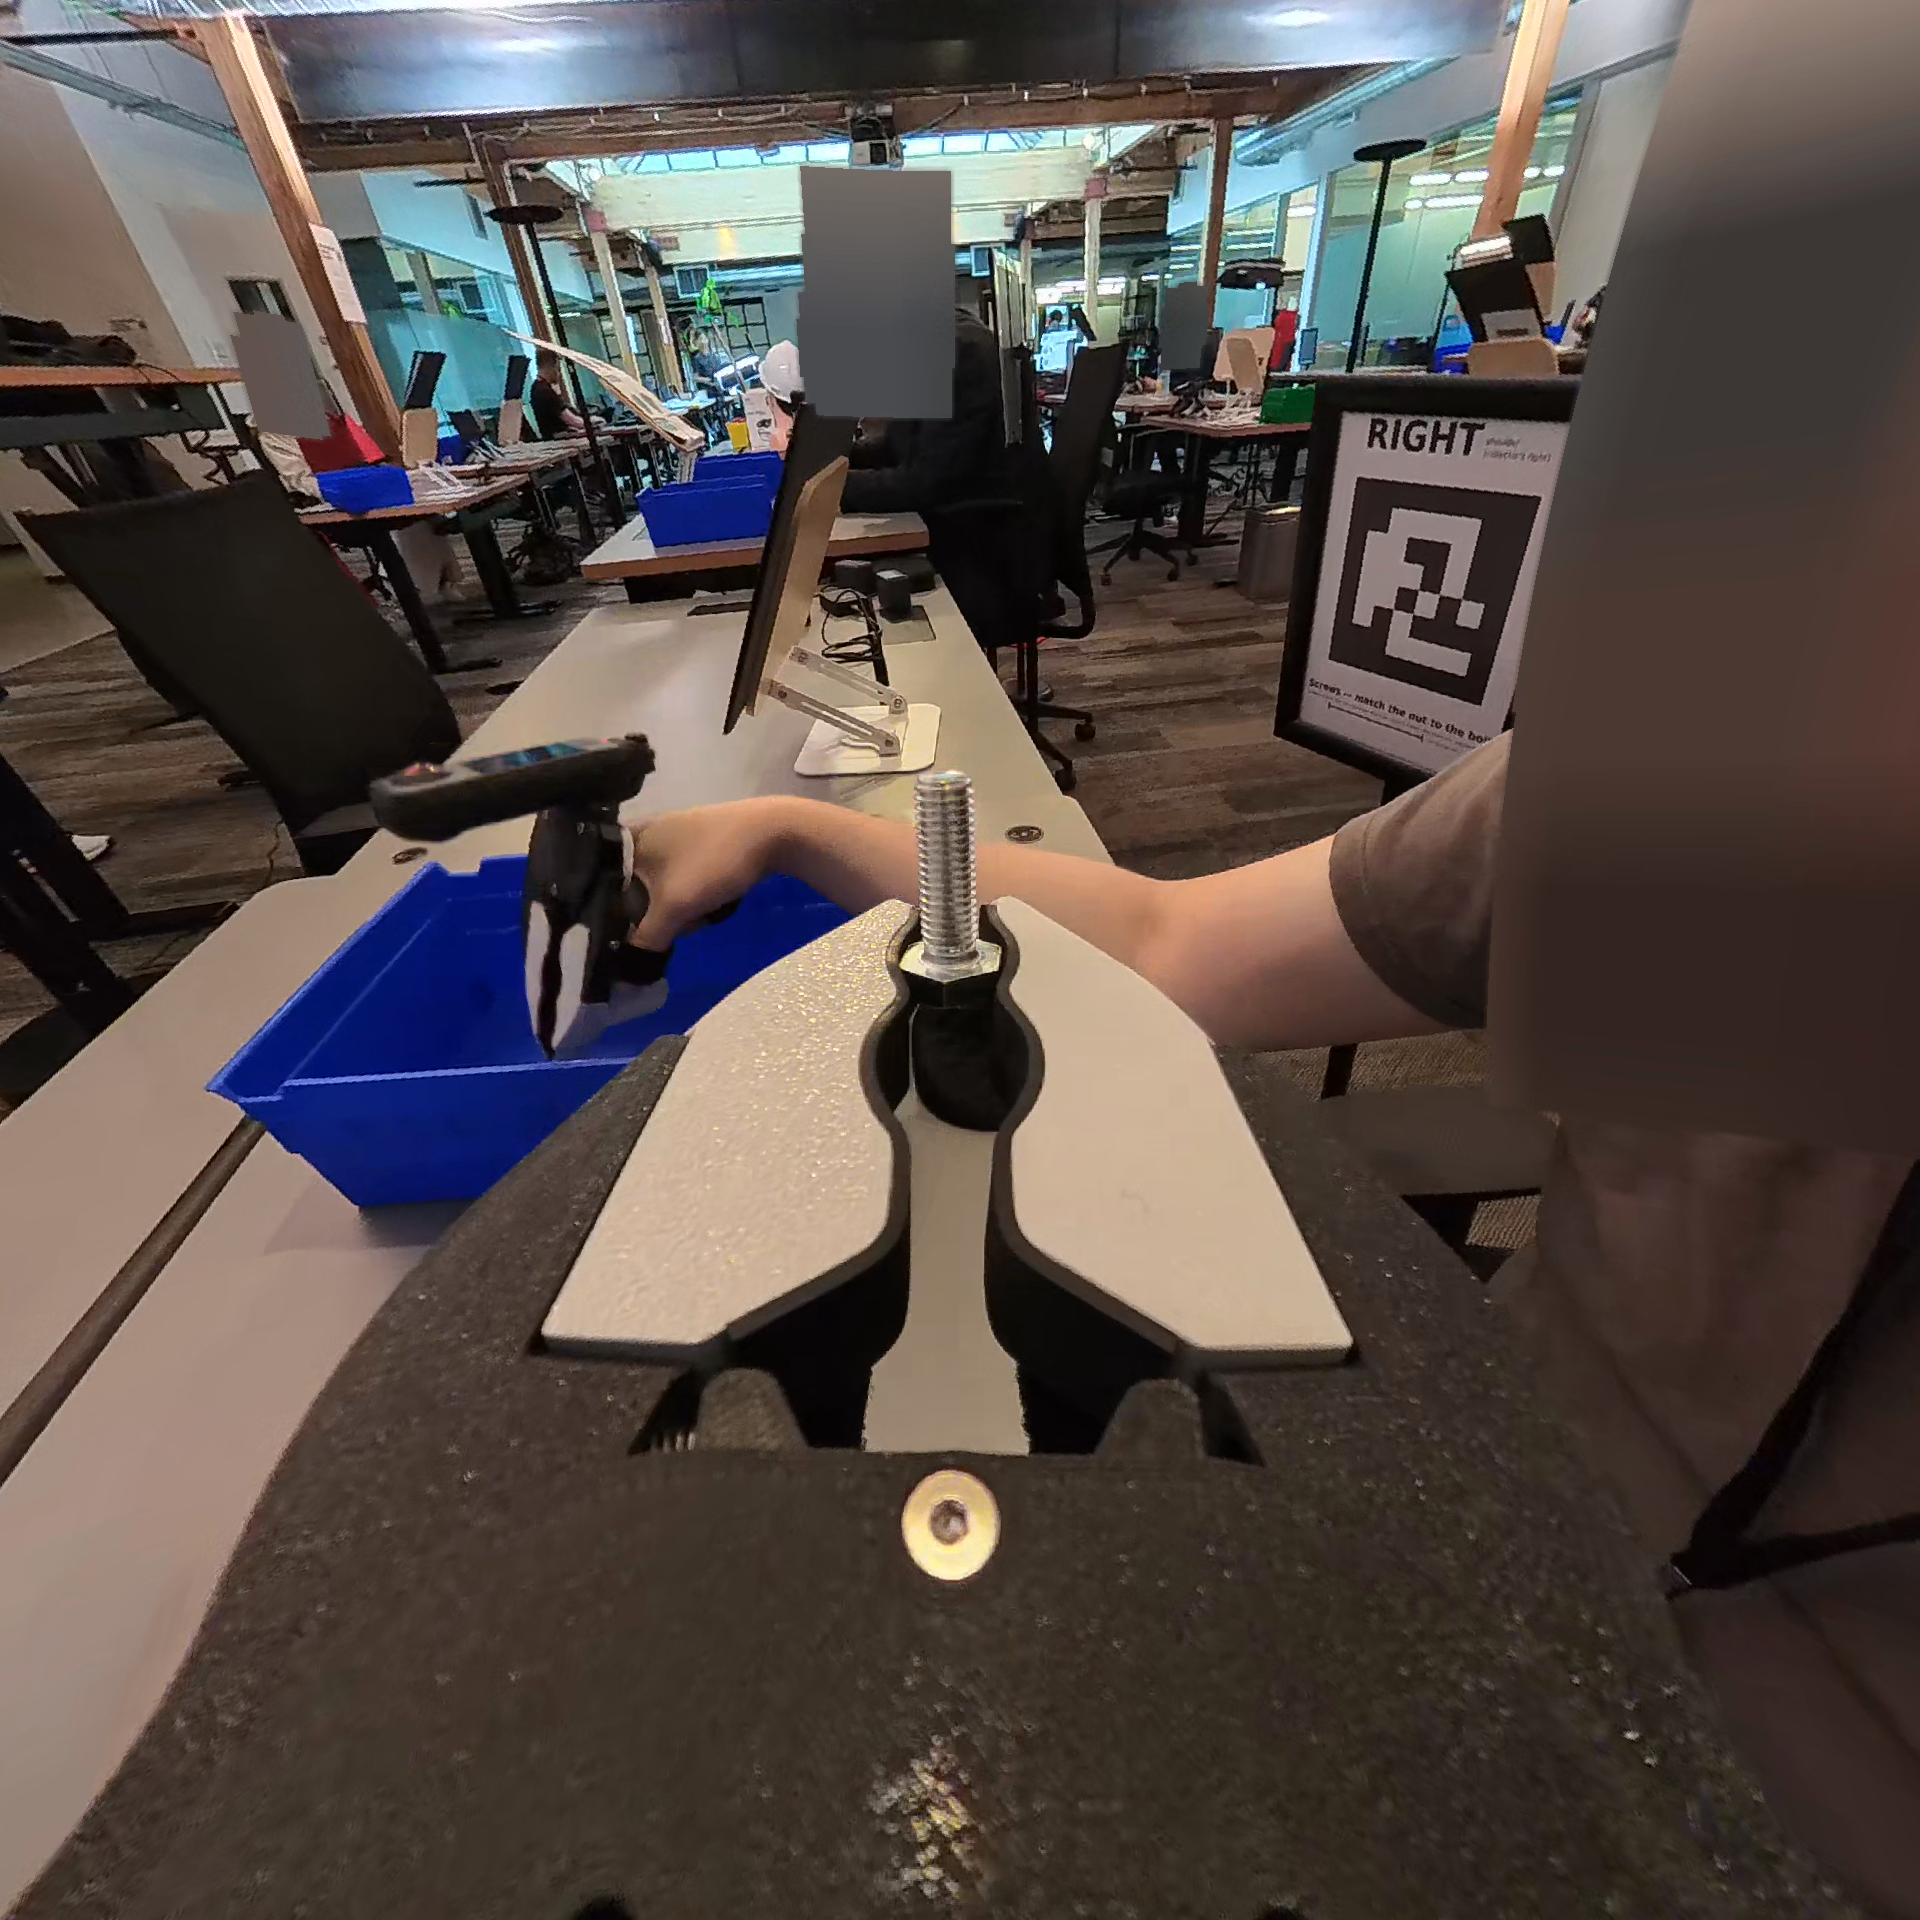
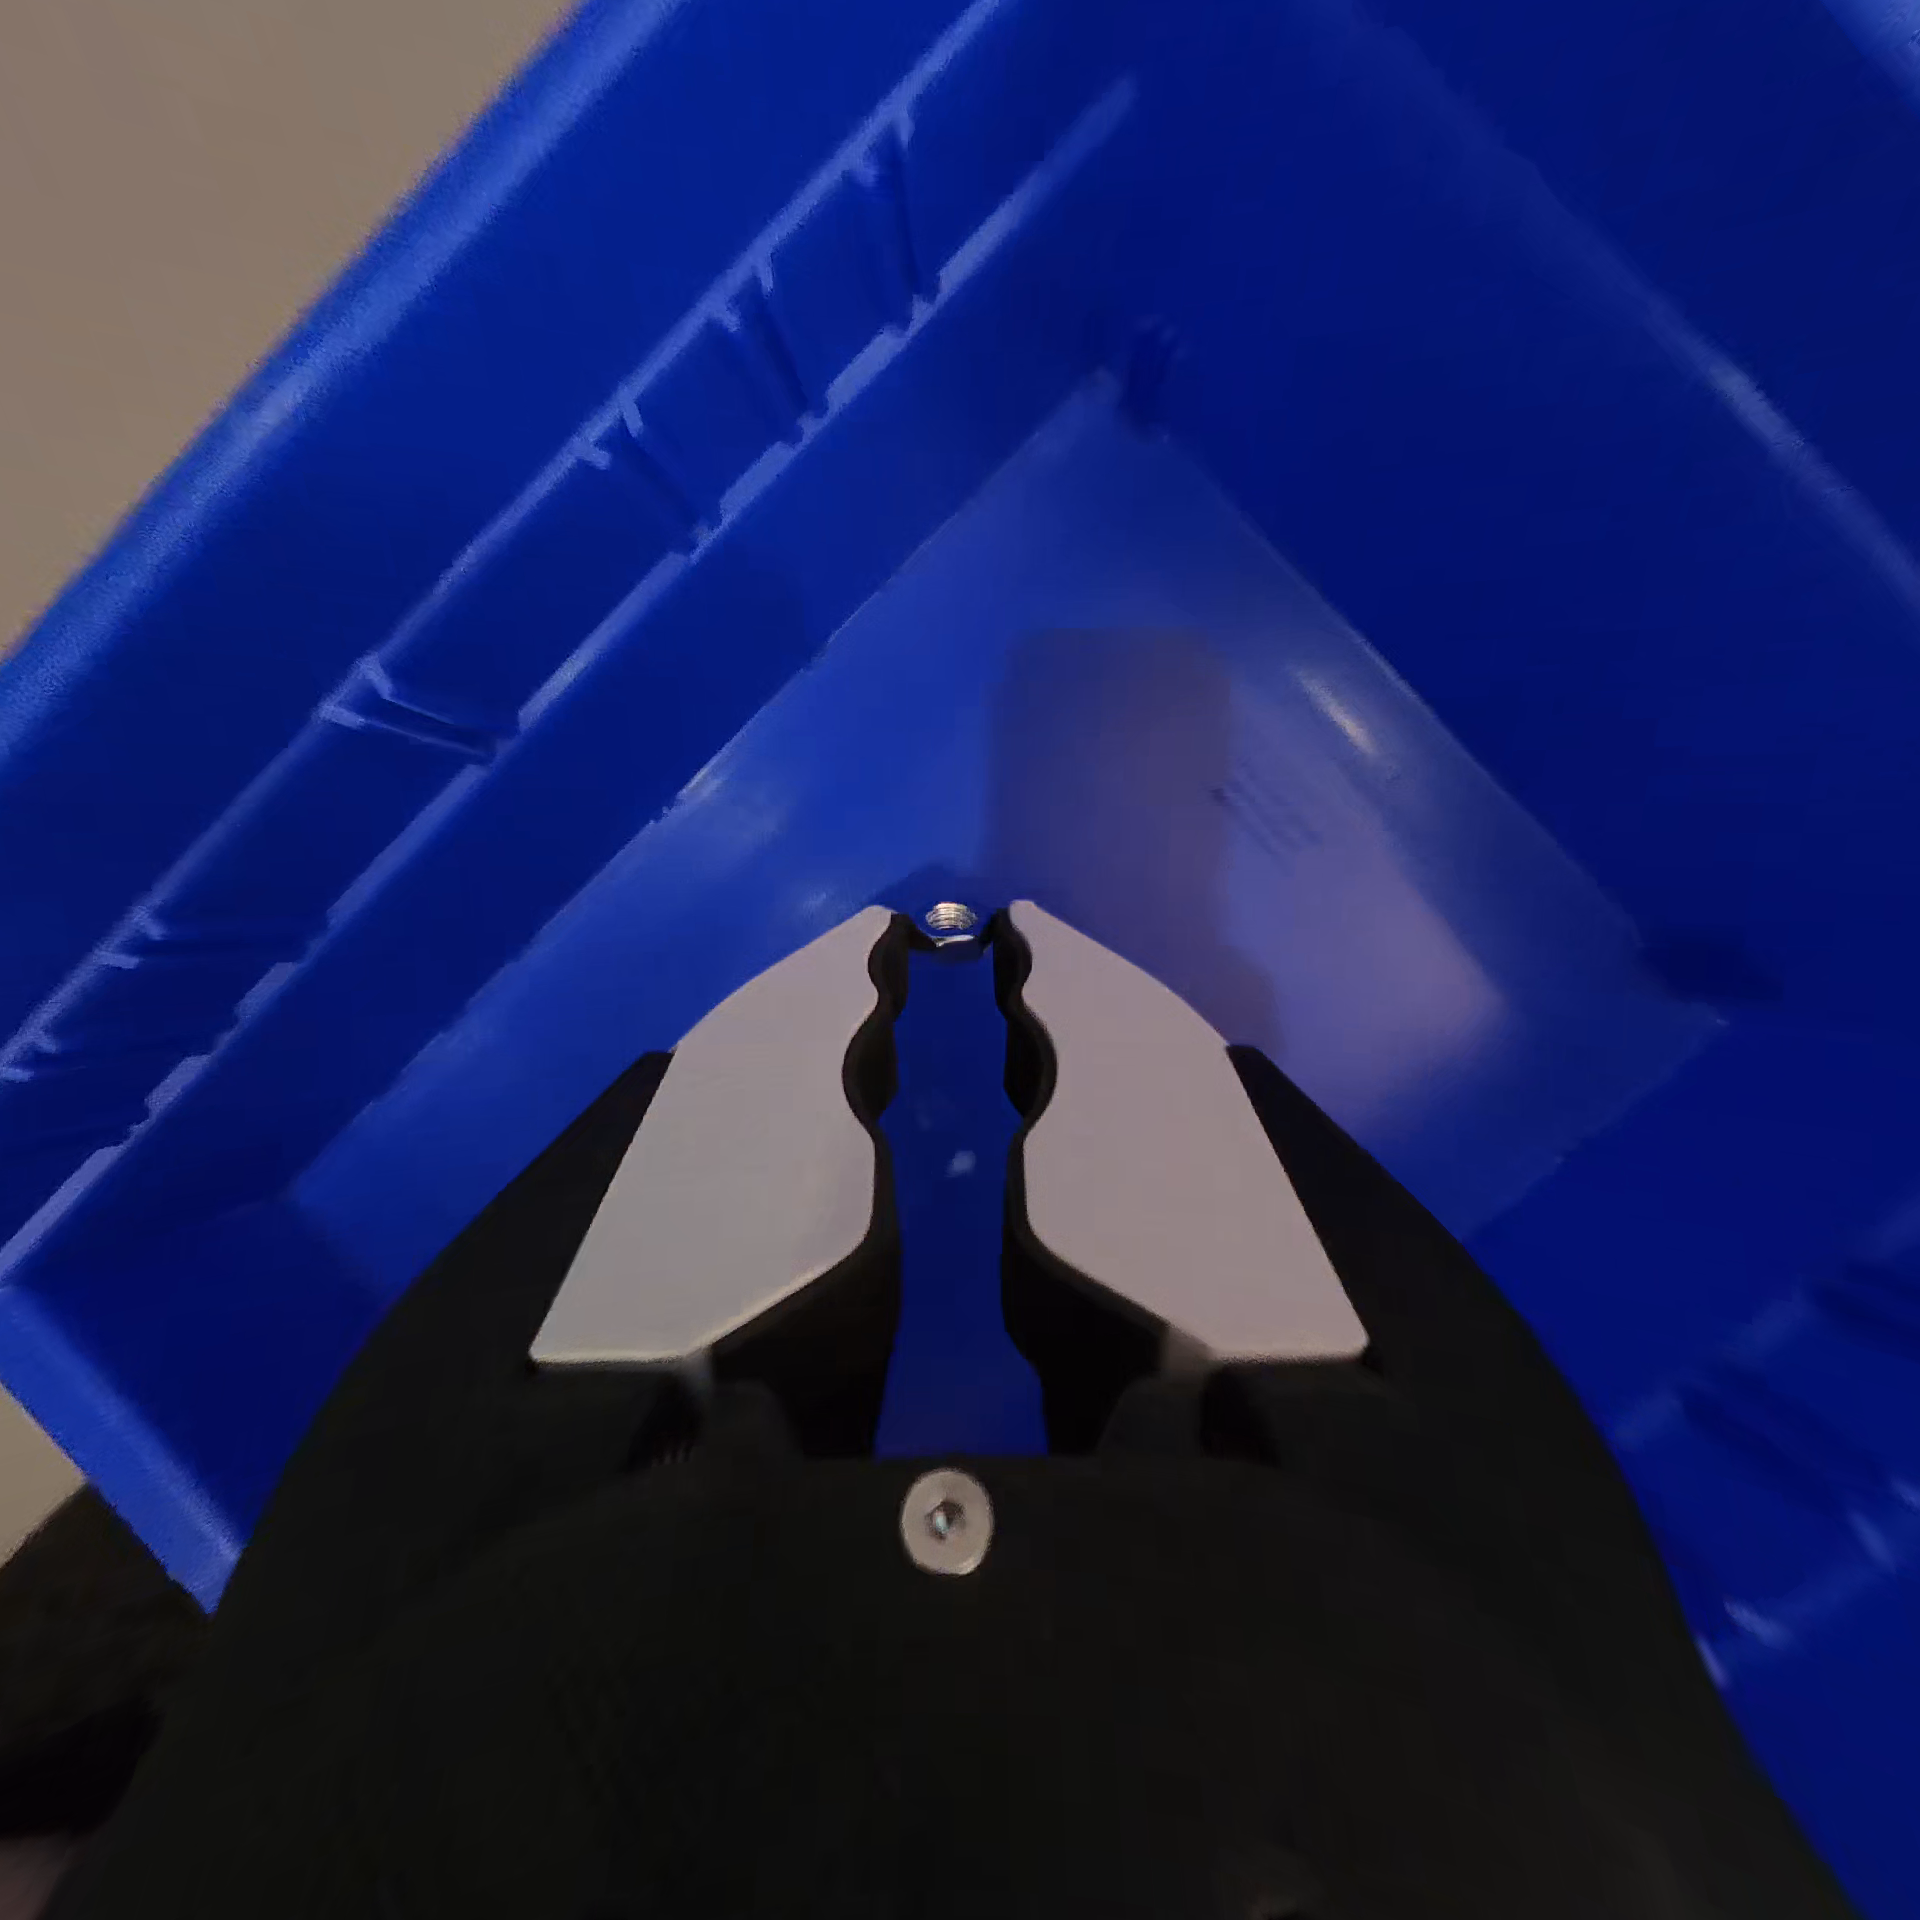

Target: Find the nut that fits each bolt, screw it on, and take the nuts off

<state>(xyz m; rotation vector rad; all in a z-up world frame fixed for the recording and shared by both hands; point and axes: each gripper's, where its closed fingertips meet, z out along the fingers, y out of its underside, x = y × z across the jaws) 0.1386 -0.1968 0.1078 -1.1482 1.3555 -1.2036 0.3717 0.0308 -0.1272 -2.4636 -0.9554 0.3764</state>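
Blue plastic bin [image 2: 644, 436] fills pretty much the whole right wrist view, and the right gripper [image 2: 958, 930] is dipped down inside it with a small hex nut [image 2: 952, 923] pinched right at the very tips of its fingers, threaded hole facing the camera. The nut looks tiny, and the grip on it is a narrow one.

Over on the other side, the left gripper [image 1: 948, 966] is clamped on the hex head of a silver bolt [image 1: 943, 868], holding it upright with the threaded shank pointing up, clear of the table [image 1: 125, 1226]. From that view you can see the right gripper [image 1: 566, 992] reaching into the bin [image 1: 416, 1112], off to the left of the bolt and well apart from it.

So I'd say this is the find-a-nut step, nut just picked. Next move calls for lifting it out, bringing it over the bolt tip, lining the hole up square with the threads and starting the twist. Honestly that nut might be too small for this bolt, hard to tell.
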